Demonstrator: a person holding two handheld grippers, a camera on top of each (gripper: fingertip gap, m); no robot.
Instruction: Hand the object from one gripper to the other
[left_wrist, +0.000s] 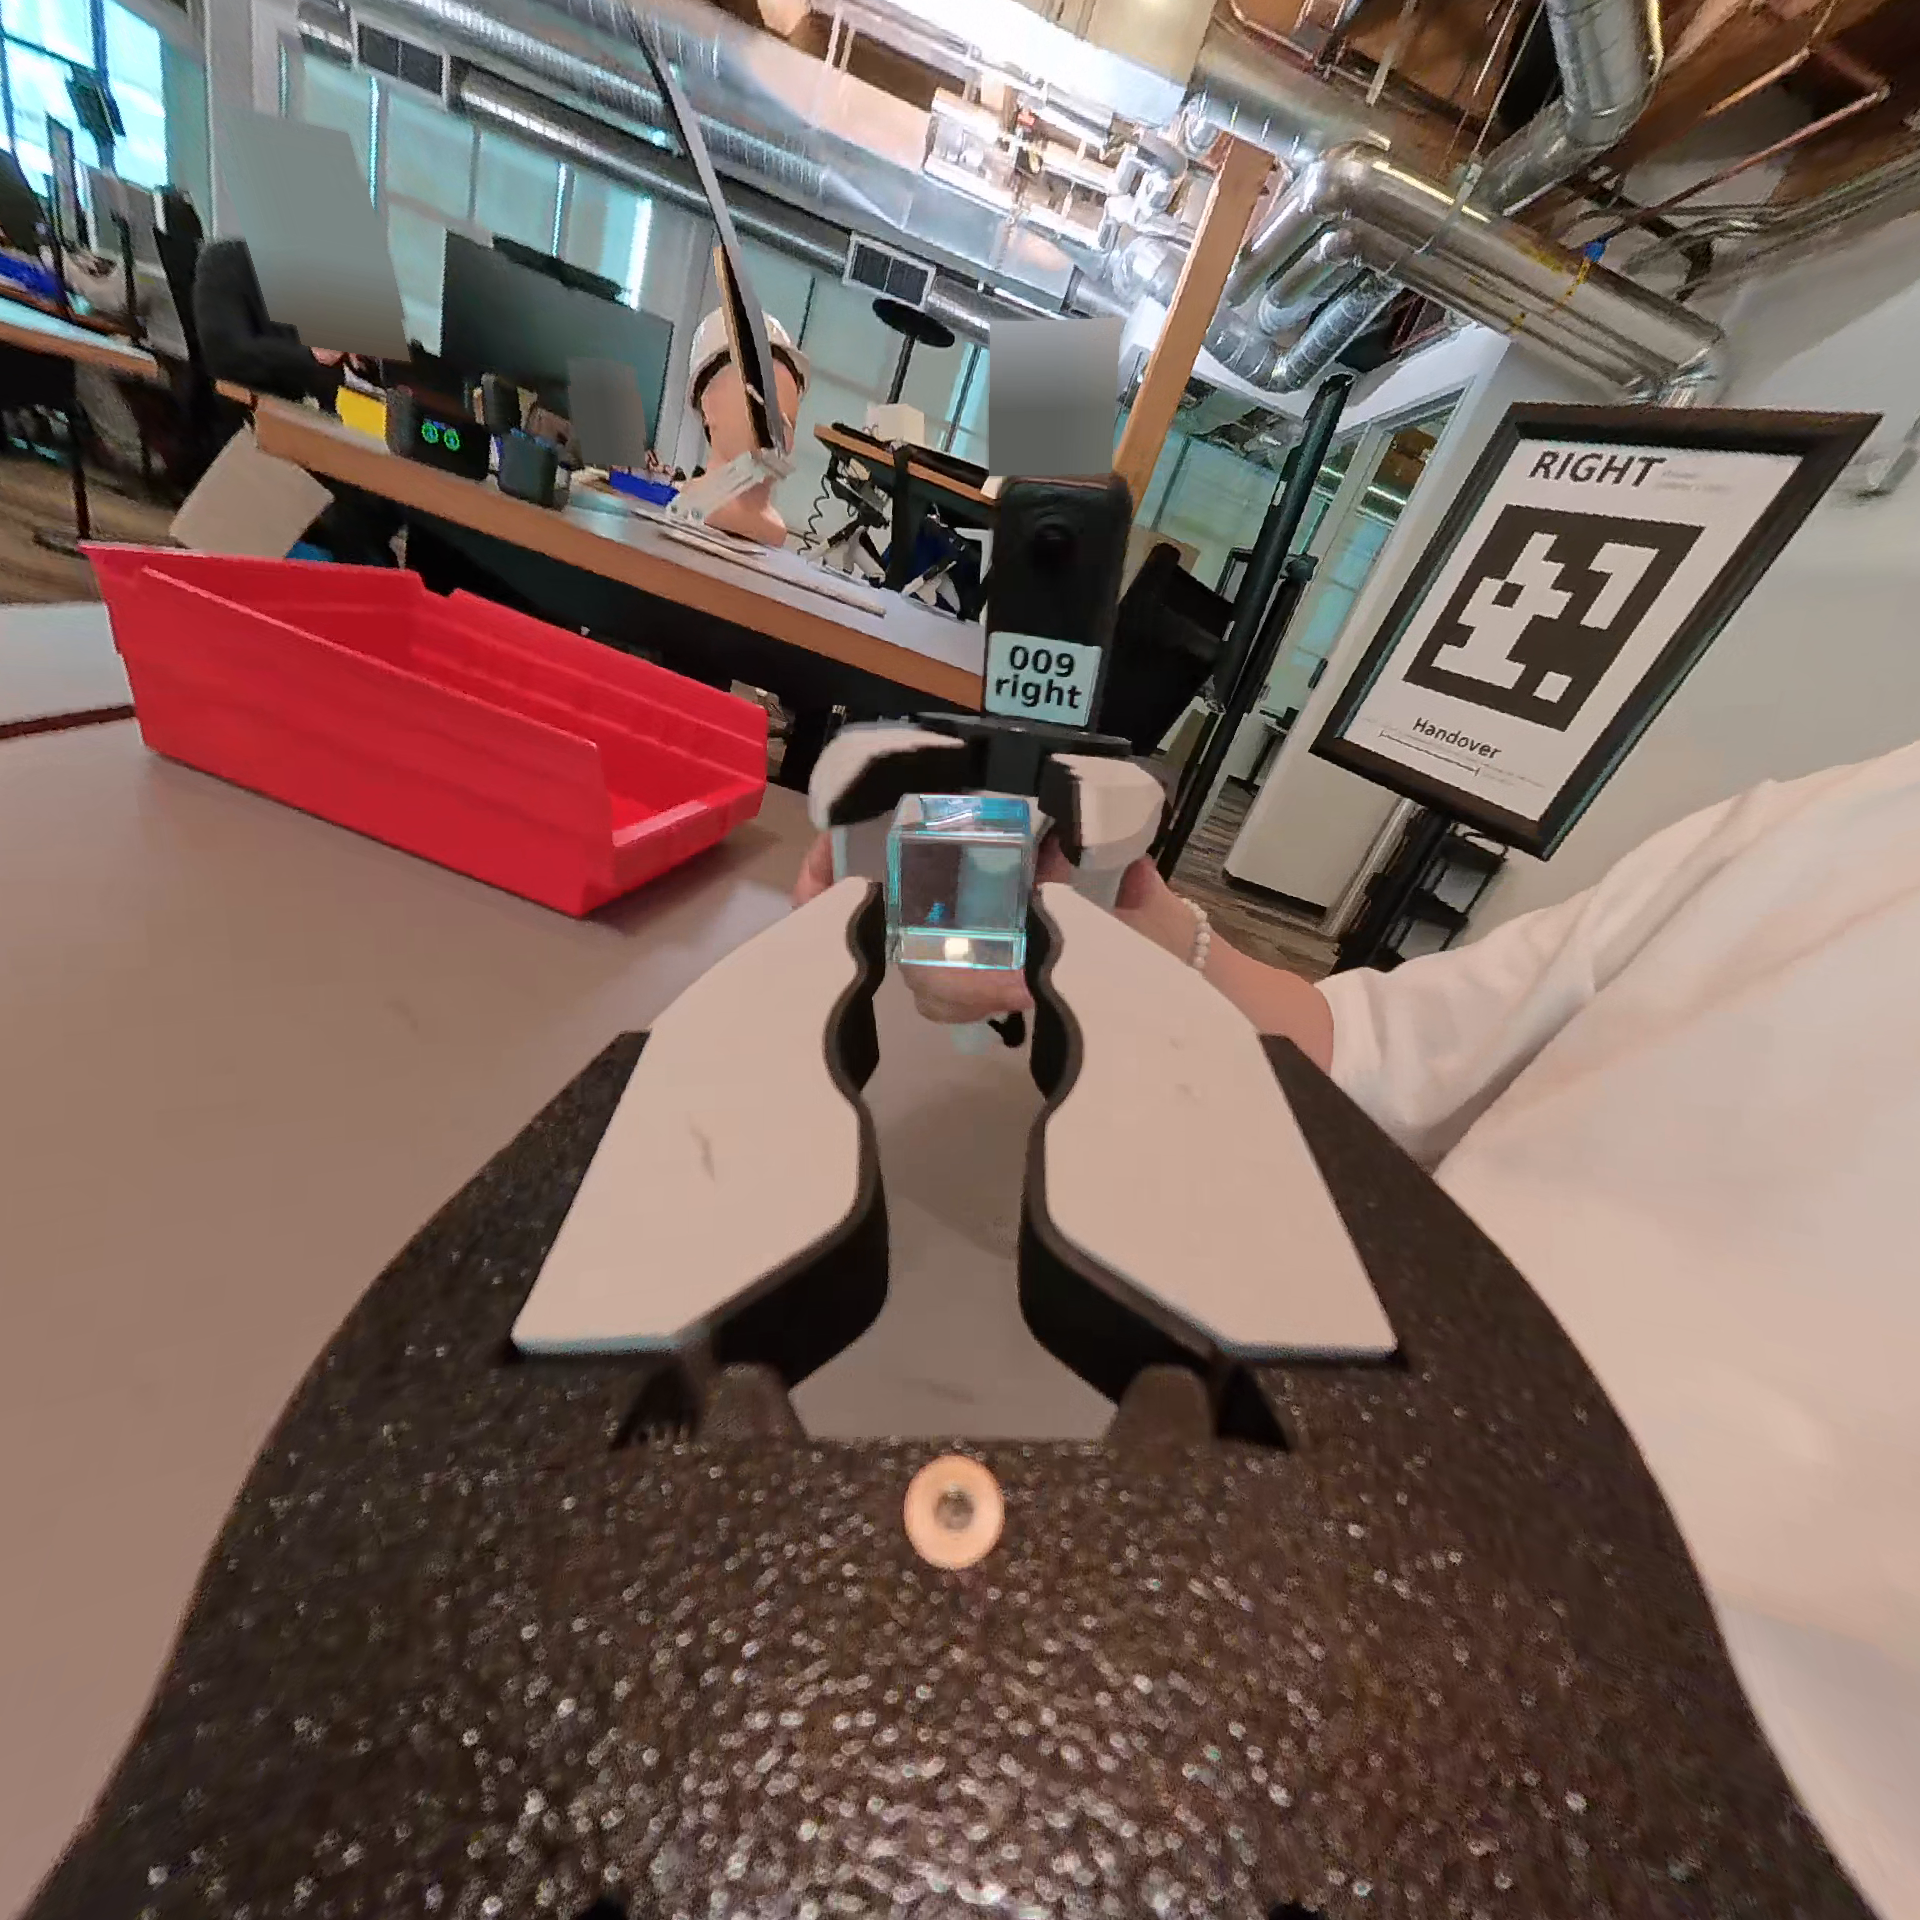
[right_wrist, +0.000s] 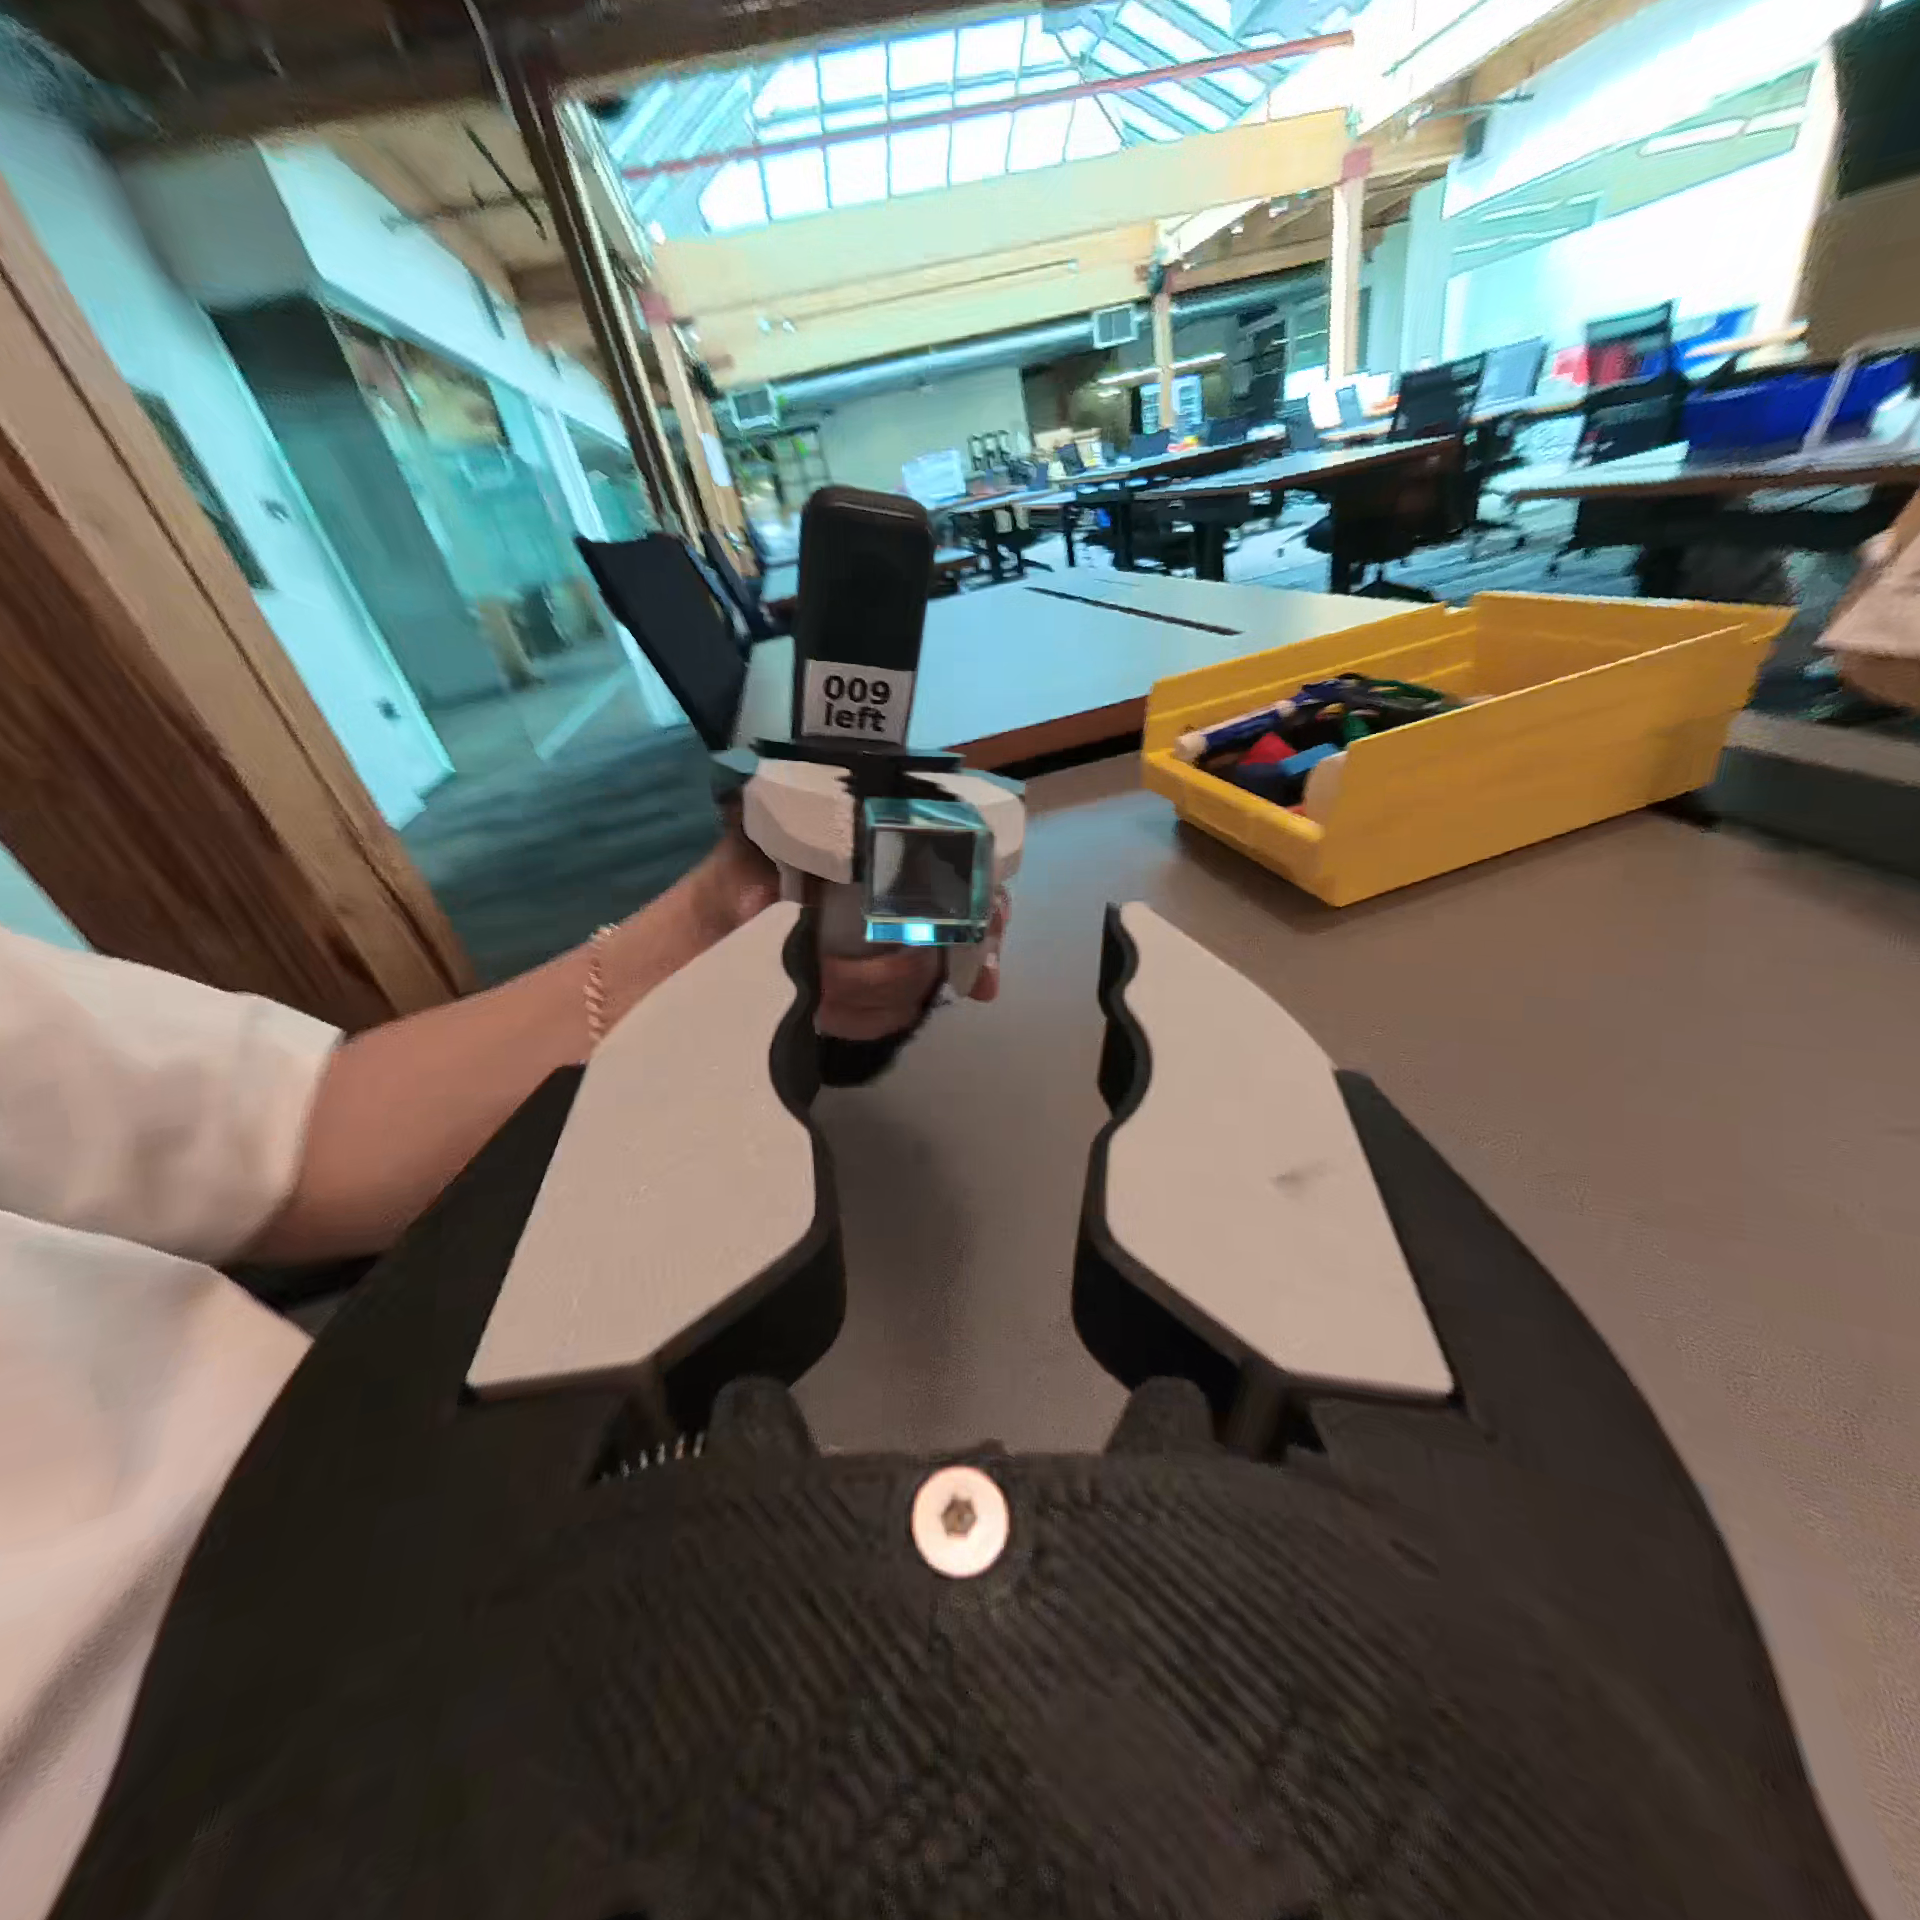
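Observation:
A clear glass cube (left_wrist: 958, 881) sits between the tips of my left gripper (left_wrist: 951, 920), which is shut on it and holds it above the table. In the right wrist view the cube (right_wrist: 925, 878) shows at the front of the left gripper (right_wrist: 883, 821), just beyond my left fingertip. My right gripper (right_wrist: 956, 925) is open and empty, its jaws wide apart and facing the cube, which sits left of the middle of the gap. In the left wrist view the right gripper (left_wrist: 982, 800) shows open right behind the cube.
A red bin (left_wrist: 416, 707) stands on the grey table (left_wrist: 260, 1039) at the left. A yellow bin (right_wrist: 1455, 748) with several small items stands at the right. A framed sign on a stand (left_wrist: 1579, 623) is off the table's edge. A person's white sleeve (left_wrist: 1662, 1039) is close by. Less than 4 cm separates the two grippers' tips.

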